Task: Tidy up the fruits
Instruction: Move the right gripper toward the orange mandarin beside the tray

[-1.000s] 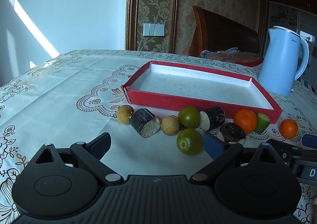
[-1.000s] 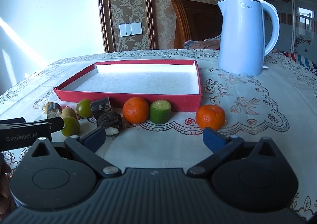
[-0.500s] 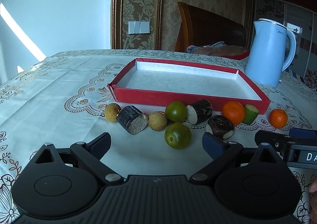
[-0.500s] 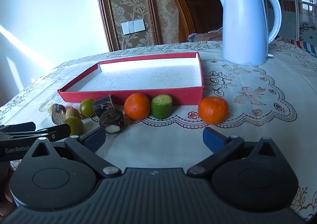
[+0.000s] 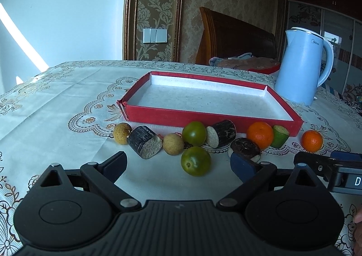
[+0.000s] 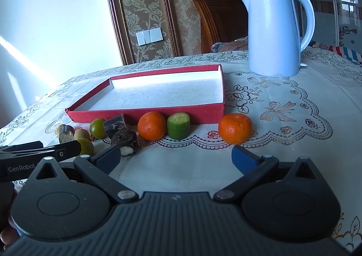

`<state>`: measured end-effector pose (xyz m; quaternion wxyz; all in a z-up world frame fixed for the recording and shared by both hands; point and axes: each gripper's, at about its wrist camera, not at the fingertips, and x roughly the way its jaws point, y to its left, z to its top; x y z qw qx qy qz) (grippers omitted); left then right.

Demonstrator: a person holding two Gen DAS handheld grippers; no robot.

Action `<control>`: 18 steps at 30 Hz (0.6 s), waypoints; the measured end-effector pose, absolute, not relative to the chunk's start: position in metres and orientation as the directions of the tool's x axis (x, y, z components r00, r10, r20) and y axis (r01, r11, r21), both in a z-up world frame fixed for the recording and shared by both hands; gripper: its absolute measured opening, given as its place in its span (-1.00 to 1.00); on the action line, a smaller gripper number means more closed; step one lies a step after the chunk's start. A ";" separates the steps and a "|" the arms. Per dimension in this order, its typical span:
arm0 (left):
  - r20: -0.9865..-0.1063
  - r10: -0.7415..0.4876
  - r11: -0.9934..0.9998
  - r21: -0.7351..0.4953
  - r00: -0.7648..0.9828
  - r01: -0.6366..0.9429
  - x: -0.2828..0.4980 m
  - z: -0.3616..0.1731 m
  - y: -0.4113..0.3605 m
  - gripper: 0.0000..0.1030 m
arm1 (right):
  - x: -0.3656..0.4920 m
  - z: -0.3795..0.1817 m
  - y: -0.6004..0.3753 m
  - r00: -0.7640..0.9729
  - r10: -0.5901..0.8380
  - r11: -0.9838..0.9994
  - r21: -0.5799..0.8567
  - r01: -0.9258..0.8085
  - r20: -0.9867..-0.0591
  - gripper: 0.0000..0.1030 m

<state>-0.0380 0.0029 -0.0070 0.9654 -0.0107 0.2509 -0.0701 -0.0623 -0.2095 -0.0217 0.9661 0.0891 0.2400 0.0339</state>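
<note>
Right now the left gripper (image 5: 177,166) has its two fingers spread wide apart and holds nothing; a round green fruit (image 5: 195,160) sits on the cloth between the fingers, a little past the tips, and touches neither one; just beyond it lies a row of small things: a round tan fruit (image 5: 122,133), a short dark log piece with a pale cut end (image 5: 144,141), a second tan round fruit (image 5: 173,143), another green round fruit (image 5: 194,133), a second dark log piece (image 5: 221,133) and a dark brown lump (image 5: 245,147) close to the blue right fingertip; behind the row sits the flat red box with a white inside (image 5: 226,117), and no fruit is in it.

The right gripper (image 6: 176,157) is wide open too and grips nothing; a bright orange round fruit (image 6: 235,128) rests just ahead of its right finger, on the white tablecloth with flower patterns (image 6: 282,131); a second orange round fruit (image 6: 152,125) and a short green cut piece (image 6: 178,125) stand side by side and touch, ahead of the gap, close to the front wall of the red box; a tall pale blue kettle (image 6: 275,34) stands far ahead on the right side.
</note>
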 end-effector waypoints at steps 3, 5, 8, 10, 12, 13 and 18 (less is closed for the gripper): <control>-0.497 -0.113 0.993 -0.041 0.860 0.107 -0.035 -0.009 -0.001 0.91 | -0.061 -0.022 -0.209 0.879 0.112 0.982 0.189 -0.026 -0.463 1.00; -0.506 -0.105 0.994 -0.040 0.856 0.098 -0.032 -0.009 -0.003 0.91 | -0.061 -0.022 -0.209 0.879 0.112 0.982 0.189 -0.025 -0.465 1.00; -0.520 -0.092 0.996 -0.040 0.849 0.083 -0.028 -0.010 -0.006 0.91 | -0.061 -0.022 -0.209 0.879 0.110 0.982 0.189 -0.024 -0.464 1.00; -0.527 -0.084 0.996 -0.041 0.846 0.074 -0.025 -0.010 -0.007 0.92 | -0.061 -0.022 -0.209 0.878 0.110 0.982 0.189 -0.023 -0.467 1.00; -0.532 -0.068 0.998 -0.033 0.844 0.059 -0.022 -0.011 -0.009 0.92 | -0.061 -0.023 -0.209 0.877 0.111 0.981 0.192 -0.021 -0.467 1.00; -0.537 -0.057 0.998 -0.028 0.842 0.050 -0.021 -0.011 -0.010 0.92 | -0.061 -0.023 -0.210 0.877 0.110 0.981 0.194 -0.020 -0.468 1.00; -0.546 -0.022 0.999 0.013 0.838 0.034 -0.018 -0.012 -0.016 0.92 | -0.060 -0.025 -0.210 0.875 0.107 0.980 0.198 -0.013 -0.472 1.00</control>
